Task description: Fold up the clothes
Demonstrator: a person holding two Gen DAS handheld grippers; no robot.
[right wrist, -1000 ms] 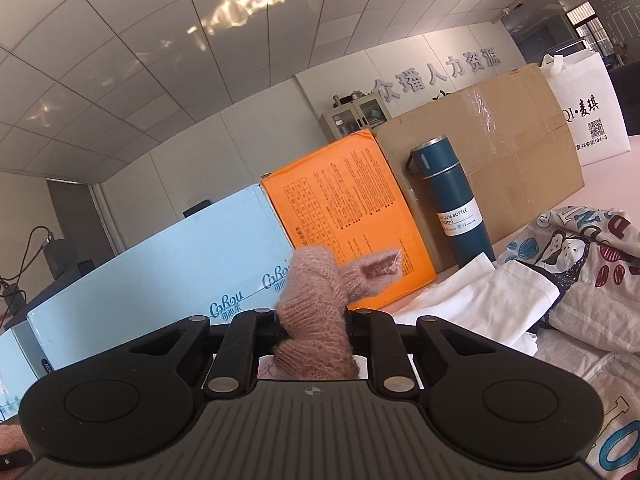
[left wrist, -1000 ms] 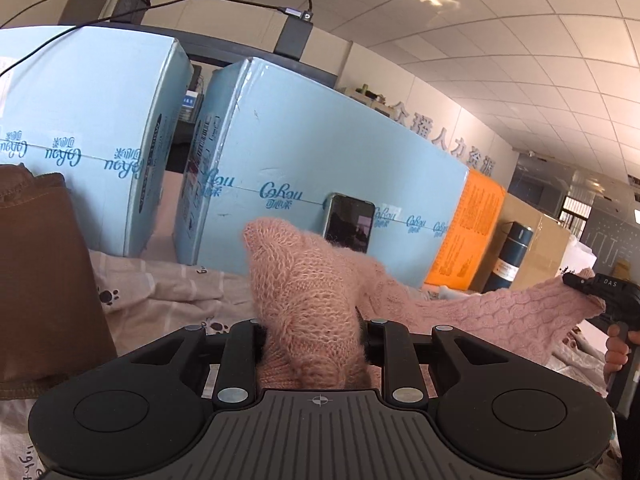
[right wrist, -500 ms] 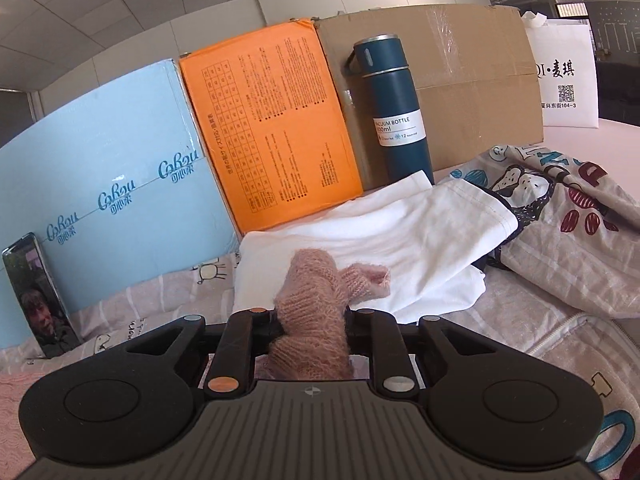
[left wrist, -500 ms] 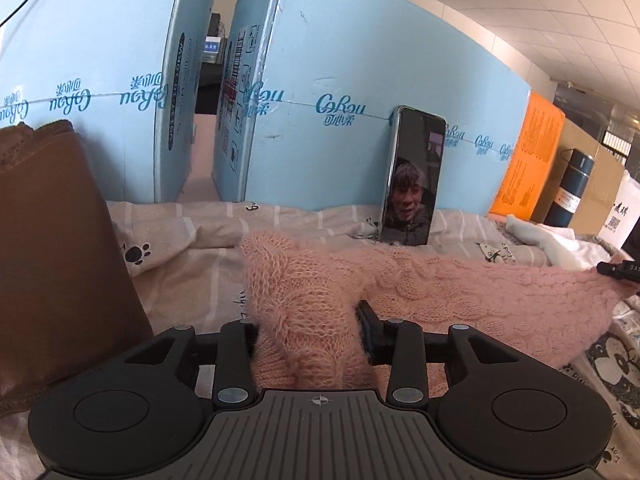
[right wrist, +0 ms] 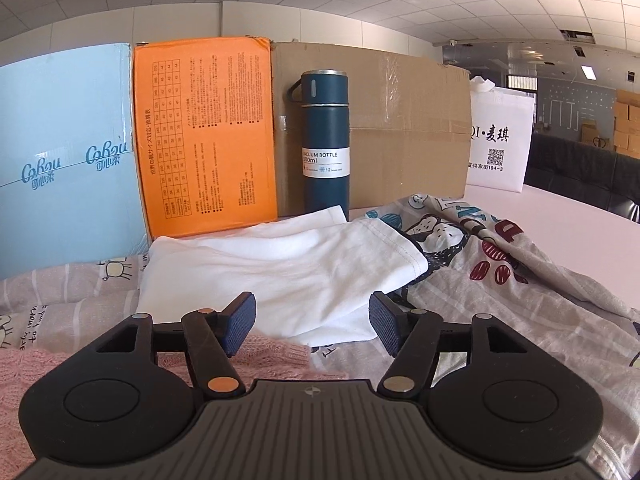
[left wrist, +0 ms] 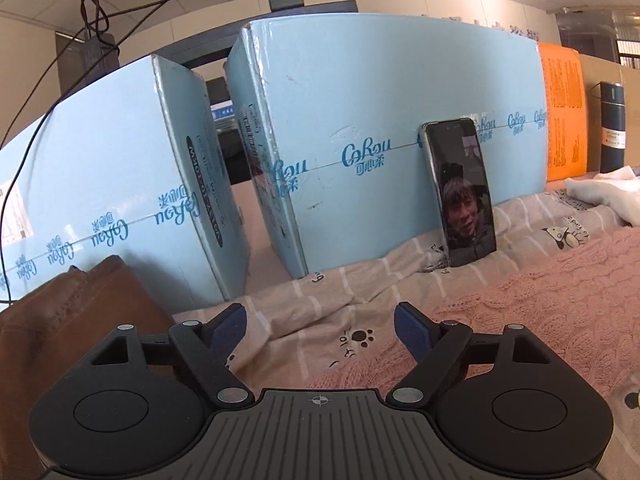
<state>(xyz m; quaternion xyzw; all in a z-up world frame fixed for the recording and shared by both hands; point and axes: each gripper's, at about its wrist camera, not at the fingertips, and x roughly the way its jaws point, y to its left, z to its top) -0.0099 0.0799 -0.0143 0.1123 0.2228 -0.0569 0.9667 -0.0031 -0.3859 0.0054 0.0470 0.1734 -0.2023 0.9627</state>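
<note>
Blue ribbed pads face each other across a wide gap on our left gripper [left wrist: 320, 326]; its fingers [left wrist: 412, 330] have just been spreading and now stand released, with only the pale paw-print striped bedsheet [left wrist: 340, 300] showing between them. The pink cable-knit sweater [left wrist: 540, 304] lies flat on that sheet, its near edge running just under the right-hand finger and spreading away to the right. Our right gripper [right wrist: 312, 322] has likewise just let go, its fingers parted and holding nothing; the sweater's ribbed pink edge [right wrist: 276, 354] lies directly beneath the left-hand pad, beside a folded white cotton garment [right wrist: 280, 272]. To the right of that rests a grey cartoon-print cloth [right wrist: 500, 276]. Further out, a brown folded garment [left wrist: 68, 320] sits at the left of the left wrist view, and a black smartphone [left wrist: 460, 196] leans upright against a light blue cardboard box [left wrist: 360, 120]. Beyond stand an orange printed box [right wrist: 204, 136], a dark blue vacuum bottle [right wrist: 326, 144], a brown cardboard carton [right wrist: 408, 132] and a white printed tote bag [right wrist: 500, 140].
</note>
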